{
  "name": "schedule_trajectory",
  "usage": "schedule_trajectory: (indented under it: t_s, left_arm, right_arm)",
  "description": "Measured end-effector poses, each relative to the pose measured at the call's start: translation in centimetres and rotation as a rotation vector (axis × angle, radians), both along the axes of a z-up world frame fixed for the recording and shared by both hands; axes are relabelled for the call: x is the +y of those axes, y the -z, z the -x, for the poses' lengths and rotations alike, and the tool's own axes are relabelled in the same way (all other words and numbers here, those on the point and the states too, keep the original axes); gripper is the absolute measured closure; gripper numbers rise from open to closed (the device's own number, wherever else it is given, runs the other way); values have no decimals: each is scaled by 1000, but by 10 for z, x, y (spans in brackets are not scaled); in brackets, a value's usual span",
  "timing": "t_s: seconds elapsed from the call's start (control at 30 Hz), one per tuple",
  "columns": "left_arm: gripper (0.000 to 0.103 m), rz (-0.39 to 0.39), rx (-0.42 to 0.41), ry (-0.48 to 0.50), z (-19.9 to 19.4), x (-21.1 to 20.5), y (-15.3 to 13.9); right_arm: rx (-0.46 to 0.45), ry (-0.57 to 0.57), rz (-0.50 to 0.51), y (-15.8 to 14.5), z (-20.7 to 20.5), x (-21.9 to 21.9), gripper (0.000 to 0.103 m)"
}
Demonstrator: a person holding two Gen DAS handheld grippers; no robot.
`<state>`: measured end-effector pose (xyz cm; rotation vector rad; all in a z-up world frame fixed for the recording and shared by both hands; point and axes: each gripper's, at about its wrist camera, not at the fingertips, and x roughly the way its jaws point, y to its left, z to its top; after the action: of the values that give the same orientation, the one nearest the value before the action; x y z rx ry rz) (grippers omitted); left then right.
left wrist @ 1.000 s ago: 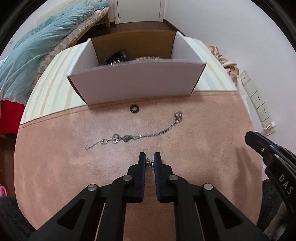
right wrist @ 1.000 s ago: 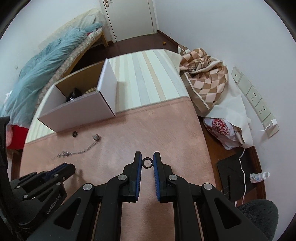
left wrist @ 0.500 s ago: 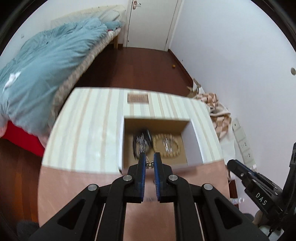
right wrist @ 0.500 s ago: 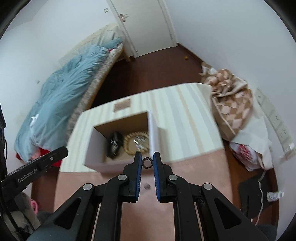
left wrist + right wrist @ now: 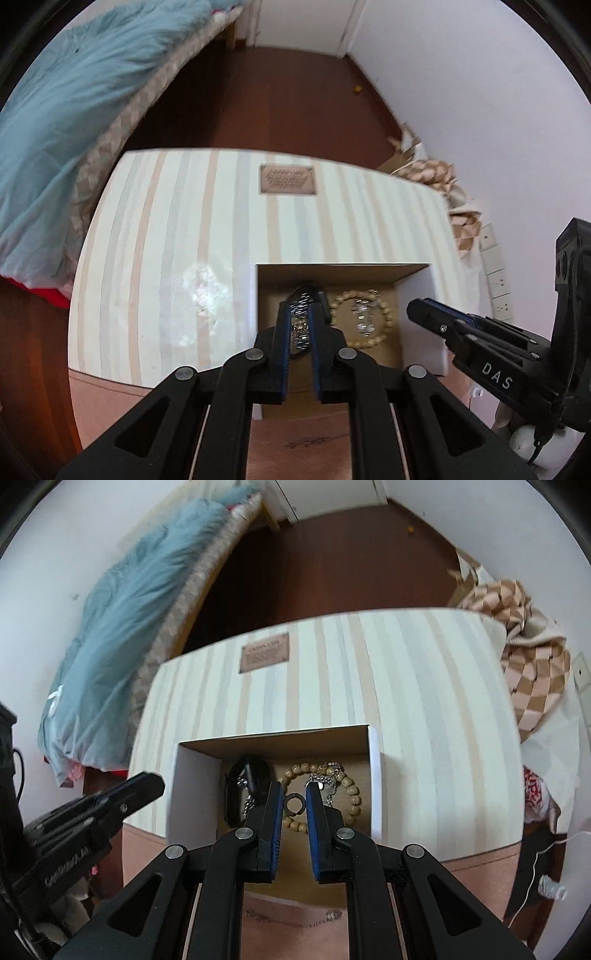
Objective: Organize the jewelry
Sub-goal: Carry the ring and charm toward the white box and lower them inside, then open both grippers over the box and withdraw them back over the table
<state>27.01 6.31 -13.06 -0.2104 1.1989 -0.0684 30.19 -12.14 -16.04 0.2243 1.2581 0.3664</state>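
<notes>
An open white cardboard box (image 5: pixel 421 291) (image 5: pixel 192 786) holds a wooden bead bracelet (image 5: pixel 388 321) (image 5: pixel 352 792), a black item (image 5: pixel 308 291) (image 5: pixel 255 771) and a silver piece inside the bracelet. My left gripper (image 5: pixel 299 325) hangs over the box's left half, shut on a small silver piece of jewelry (image 5: pixel 300 328). My right gripper (image 5: pixel 294 794) is over the middle of the box, shut on a small dark ring (image 5: pixel 294 805). Each gripper shows in the other's view, the right gripper (image 5: pixel 424 310) and the left gripper (image 5: pixel 147 782).
The box stands on a striped table cover (image 5: pixel 184 240) with a brown label (image 5: pixel 287 179), at the edge of a pink mat (image 5: pixel 480 860). A silver chain (image 5: pixel 291 915) lies on the mat. A bed with a blue duvet (image 5: pixel 74 92) is at left, a checked cloth (image 5: pixel 532 664) at right.
Both grippers have risen from over the pink mat and moved forward to above the open box, each still carrying its small piece. The chain is now behind them.
</notes>
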Motion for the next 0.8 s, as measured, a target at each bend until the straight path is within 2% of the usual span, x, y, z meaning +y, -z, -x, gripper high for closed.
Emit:
schedule_trajectory:
  t_s: [0.1, 0.17, 0.2, 0.23, 0.27, 0.3, 0.43, 0.47, 0.53, 0.57, 0.6, 0.67, 0.73, 0.8]
  left_arm:
    - [94, -30, 10, -13, -4, 3, 2]
    - [90, -49, -1, -14, -5, 5, 0]
    - [80, -63, -5, -17, -5, 6, -1]
    - [59, -76, -11, -20, -6, 7, -2]
    - [35, -87, -22, -28, -6, 8, -4]
    - [27, -94, -34, -41, -5, 11, -6]
    - [25, -103, -48, -57, -3, 17, -11]
    - [21, -109, -49, -59, -1, 18, -11]
    - [8, -134, -55, -64, 3, 18, -12]
    - [4, -153, -64, -67, 7, 18, -13]
    - [4, -168, -74, -70, 10, 18, -14]
    - [4, -194, -90, -80, 18, 18, -16]
    - [0, -204, -99, -83, 26, 17, -15]
    - [0, -229, -104, -86, 33, 15, -14]
  right_arm:
    - [77, -8, -3, 14, -12, 5, 89]
    - [94, -12, 8, 18, -15, 6, 87]
    - [94, -13, 11, 18, -15, 7, 80]
    - [90, -11, 20, 17, -14, 6, 76]
    - [85, -11, 24, 15, -14, 6, 71]
    - [86, -13, 14, 14, -13, 4, 67]
    - [48, -5, 38, 1, -9, -1, 65]
    - [33, 1, 51, -3, -6, -3, 65]
    - [1, 0, 77, -12, -1, -5, 56]
    - [-17, 4, 102, -16, 2, -6, 44]
    - [-38, 7, 139, -20, 6, -7, 34]
    - [-67, 4, 191, -25, 13, -8, 23]
    - [-82, 1, 242, -27, 24, -9, 18]
    - [-98, 1, 283, -27, 34, -8, 9]
